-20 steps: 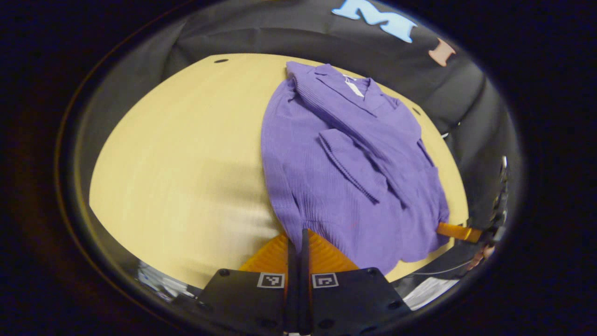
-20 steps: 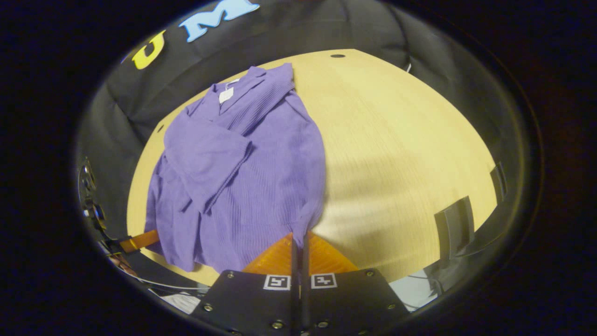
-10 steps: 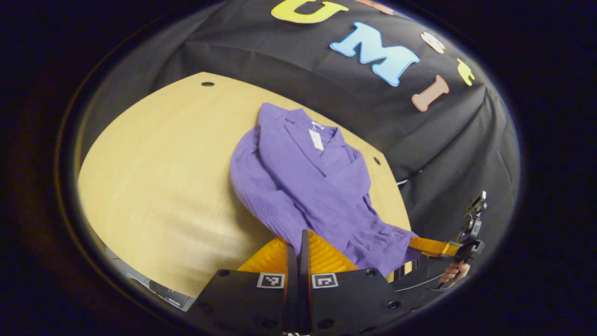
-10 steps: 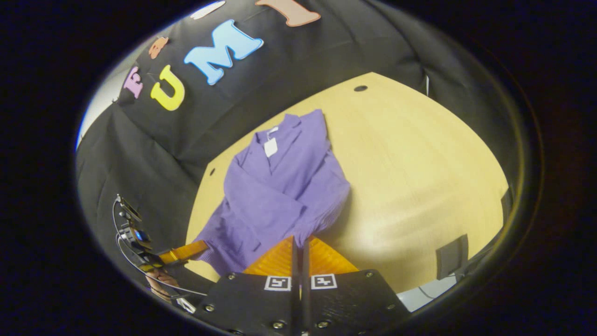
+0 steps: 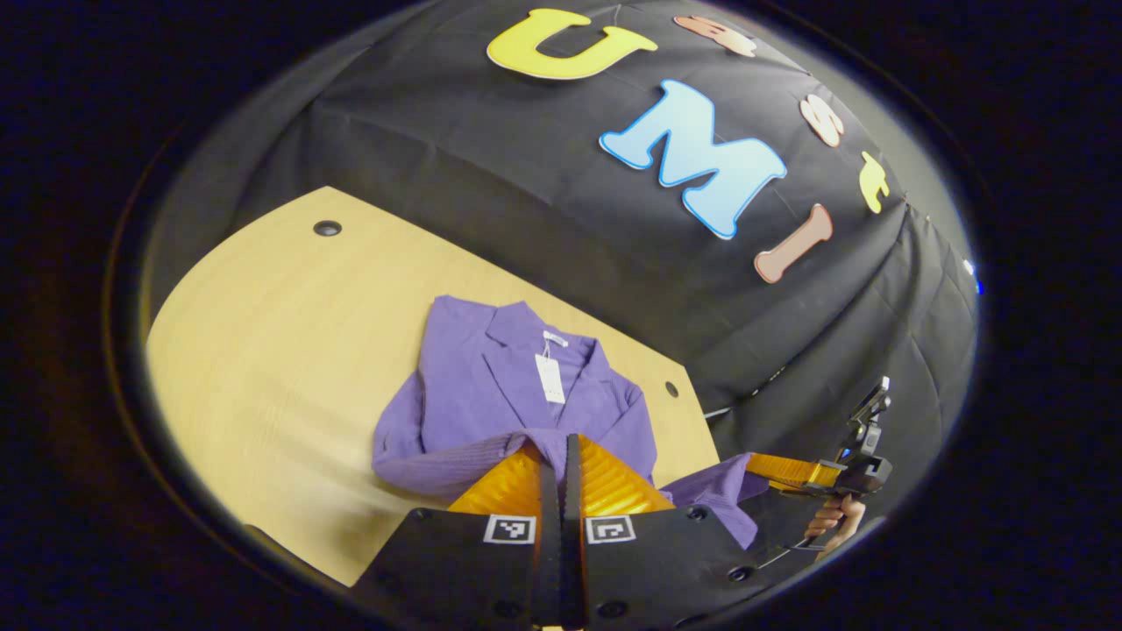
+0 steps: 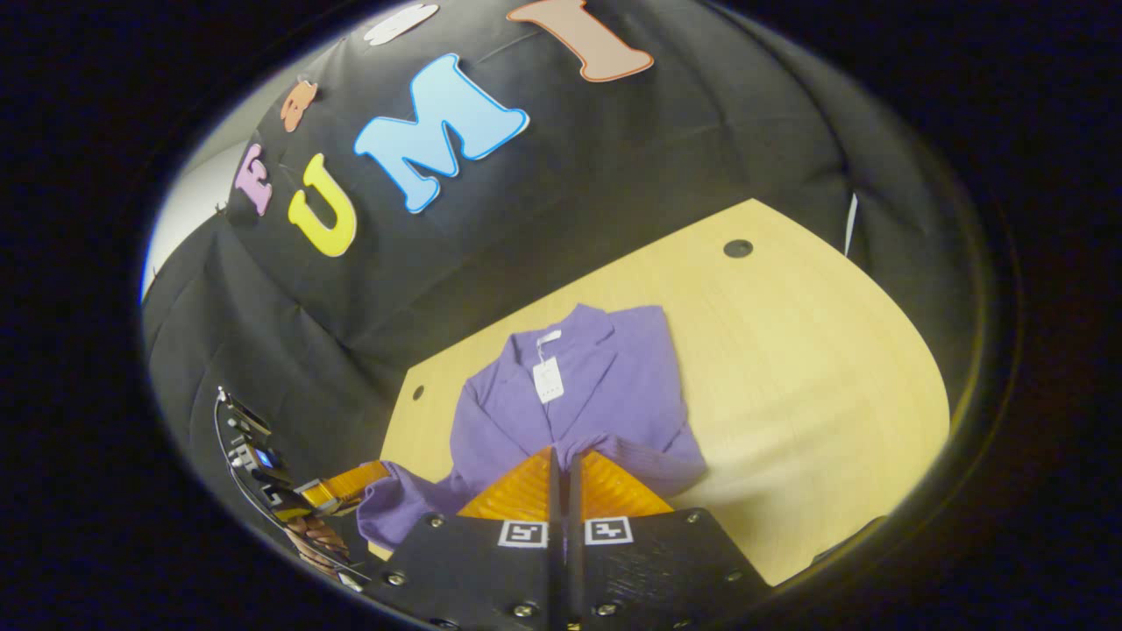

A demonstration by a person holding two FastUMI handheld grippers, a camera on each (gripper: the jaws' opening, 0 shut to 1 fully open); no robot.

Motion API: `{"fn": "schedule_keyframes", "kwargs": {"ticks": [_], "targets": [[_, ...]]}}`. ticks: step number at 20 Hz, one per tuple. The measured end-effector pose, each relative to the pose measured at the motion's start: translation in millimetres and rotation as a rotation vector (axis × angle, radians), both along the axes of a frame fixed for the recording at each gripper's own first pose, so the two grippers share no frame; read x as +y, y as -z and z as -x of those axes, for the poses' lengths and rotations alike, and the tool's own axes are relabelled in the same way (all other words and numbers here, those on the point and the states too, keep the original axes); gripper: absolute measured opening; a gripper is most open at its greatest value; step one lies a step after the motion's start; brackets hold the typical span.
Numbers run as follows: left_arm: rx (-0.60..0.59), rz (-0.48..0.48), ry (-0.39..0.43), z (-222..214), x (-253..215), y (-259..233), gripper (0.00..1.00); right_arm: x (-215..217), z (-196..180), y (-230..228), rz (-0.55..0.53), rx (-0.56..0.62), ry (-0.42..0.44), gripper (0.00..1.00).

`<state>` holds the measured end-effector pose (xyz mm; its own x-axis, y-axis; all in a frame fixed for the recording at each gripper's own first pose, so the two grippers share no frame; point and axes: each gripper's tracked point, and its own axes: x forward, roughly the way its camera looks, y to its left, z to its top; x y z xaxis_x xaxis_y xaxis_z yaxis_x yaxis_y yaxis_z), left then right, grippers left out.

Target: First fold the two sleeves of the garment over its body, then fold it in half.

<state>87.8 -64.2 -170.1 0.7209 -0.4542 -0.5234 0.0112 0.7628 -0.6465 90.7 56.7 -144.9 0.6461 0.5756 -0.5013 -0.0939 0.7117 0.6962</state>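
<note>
Two tongs: left tongs (image 5: 561, 451) and right tongs (image 6: 565, 464), each pressed together on the garment's hem, one at each bottom corner.
Garment: purple garment (image 5: 491, 394) lies toward the far edge of the bench (image 5: 263, 350), collar and white tag (image 5: 550, 377) facing up; its hem is lifted off the bench and carried toward the collar.
Sleeves: judged already folded over the body, since neither trails out to the sides.
Step in hand: the fold in half, hem travelling to the collar; seemingly more than halfway over.
Left to do: lay the hem down level with the shoulders and let go.
Other tongs: the right tongs and the hand (image 5: 833, 517) holding them show near the bench's right edge in the left gripper view.
</note>
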Motion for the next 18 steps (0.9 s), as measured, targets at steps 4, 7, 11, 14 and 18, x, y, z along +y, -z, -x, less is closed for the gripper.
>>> {"fn": "schedule_keyframes", "kwargs": {"ticks": [4,7,11,14,18], "targets": [[-0.046,-0.008,-0.011,-72.9,15.1,10.3,0.06,4.9,-70.9,-1.9,-0.044,0.021,0.078,0.01],[-0.028,-0.013,-0.011,-112.2,18.4,36.9,0.06,-2.3,-110.9,21.9,-0.07,0.074,0.156,0.01],[0.006,-0.013,-0.04,-146.6,19.2,73.5,0.06,-6.1,-155.8,43.8,-0.084,0.046,0.242,0.01],[-0.028,-0.043,-0.099,-177.6,25.6,88.8,0.07,-0.4,-183.6,62.1,-0.092,0.015,0.298,0.01],[-0.004,-0.111,-0.101,-189.5,21.0,124.7,0.07,10.0,-198.9,93.9,-0.029,0.013,0.314,0.01]]}}
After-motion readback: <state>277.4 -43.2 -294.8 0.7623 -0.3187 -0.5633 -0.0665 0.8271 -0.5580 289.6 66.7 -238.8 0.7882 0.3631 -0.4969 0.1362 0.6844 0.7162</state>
